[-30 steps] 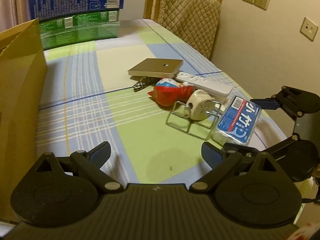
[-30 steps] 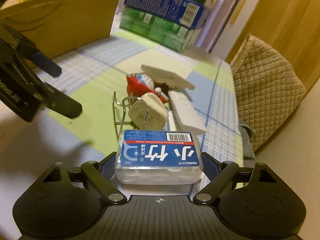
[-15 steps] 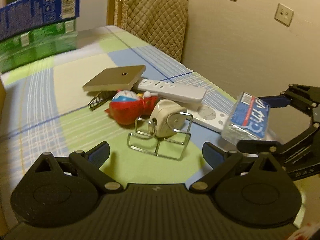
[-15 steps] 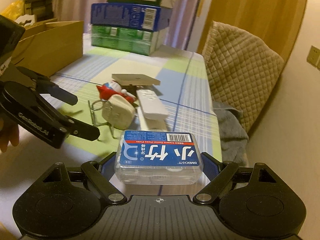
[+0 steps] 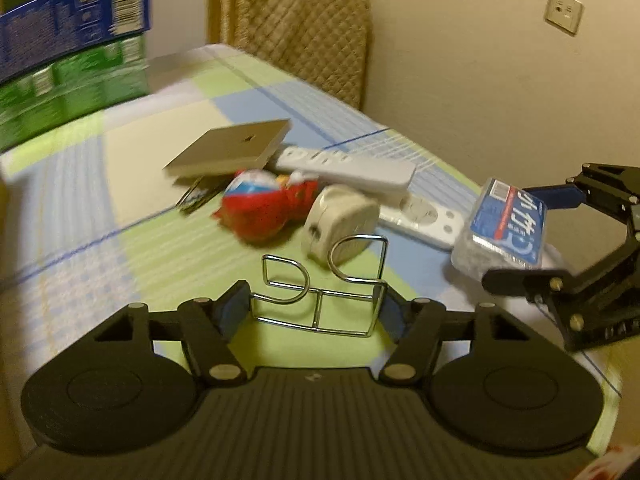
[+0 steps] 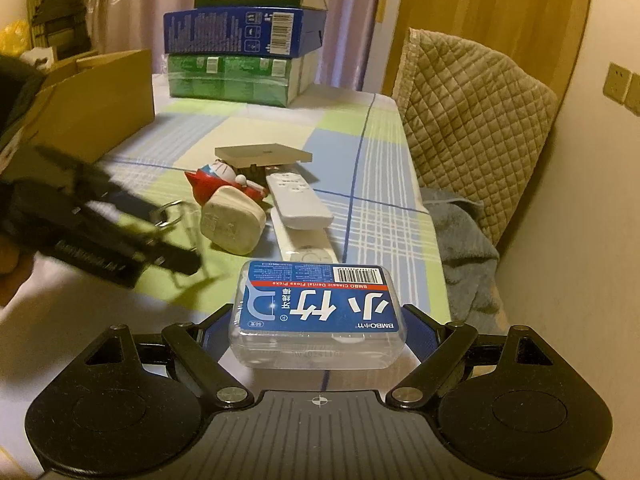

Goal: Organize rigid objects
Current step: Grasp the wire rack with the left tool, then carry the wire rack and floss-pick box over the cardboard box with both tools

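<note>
Now the left gripper, its jaws just closing in, is clamping the wire rack just in front of the white plug. Meanwhile the right gripper is gripping the floss box, also nearer than the plug.

The clear plastic box in the lower middle of the right wrist view has a blue label. On it stand, upside down, "BMBO", "Classic Dental Floss Picks", large white Chinese characters, "50" and a barcode. The print on the blue carton at the upper middle is too small to read.
</note>
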`<act>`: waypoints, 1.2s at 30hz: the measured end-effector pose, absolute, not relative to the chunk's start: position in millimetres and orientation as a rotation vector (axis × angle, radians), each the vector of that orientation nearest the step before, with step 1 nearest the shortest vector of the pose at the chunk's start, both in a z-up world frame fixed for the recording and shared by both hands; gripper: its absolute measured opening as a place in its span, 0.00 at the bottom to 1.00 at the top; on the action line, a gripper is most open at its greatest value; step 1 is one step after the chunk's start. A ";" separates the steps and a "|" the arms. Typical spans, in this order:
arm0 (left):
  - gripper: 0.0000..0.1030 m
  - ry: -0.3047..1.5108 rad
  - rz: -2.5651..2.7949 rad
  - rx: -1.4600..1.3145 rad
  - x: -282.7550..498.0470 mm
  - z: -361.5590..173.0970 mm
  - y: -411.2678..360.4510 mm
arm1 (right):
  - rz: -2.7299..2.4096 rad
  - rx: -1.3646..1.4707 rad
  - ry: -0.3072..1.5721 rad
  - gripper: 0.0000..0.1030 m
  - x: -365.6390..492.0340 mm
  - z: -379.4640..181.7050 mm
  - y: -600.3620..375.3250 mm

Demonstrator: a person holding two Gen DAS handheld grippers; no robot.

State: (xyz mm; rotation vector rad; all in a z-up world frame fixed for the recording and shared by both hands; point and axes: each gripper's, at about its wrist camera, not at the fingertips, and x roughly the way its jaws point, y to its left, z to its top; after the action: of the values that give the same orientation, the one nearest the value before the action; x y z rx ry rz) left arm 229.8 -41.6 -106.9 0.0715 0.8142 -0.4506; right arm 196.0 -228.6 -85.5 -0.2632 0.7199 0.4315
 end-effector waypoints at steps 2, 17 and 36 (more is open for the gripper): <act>0.61 0.829 -0.417 0.048 219.7 -106.2 -35.9 | 0.424 -0.228 0.732 0.81 194.8 -84.9 -228.0; 0.61 0.792 -0.308 -0.006 180.3 -35.4 -7.5 | 0.416 -0.120 0.701 0.81 182.2 -21.1 -206.6; 0.61 0.675 -0.096 -0.070 115.8 74.7 100.0 | 0.620 -0.106 0.605 0.81 141.8 75.4 -93.4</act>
State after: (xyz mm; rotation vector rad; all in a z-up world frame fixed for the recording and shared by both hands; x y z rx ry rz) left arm 115.8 100.0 74.7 -0.0697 0.6747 -0.0959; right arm 141.8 -93.4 75.4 -0.1061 0.6053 0.6200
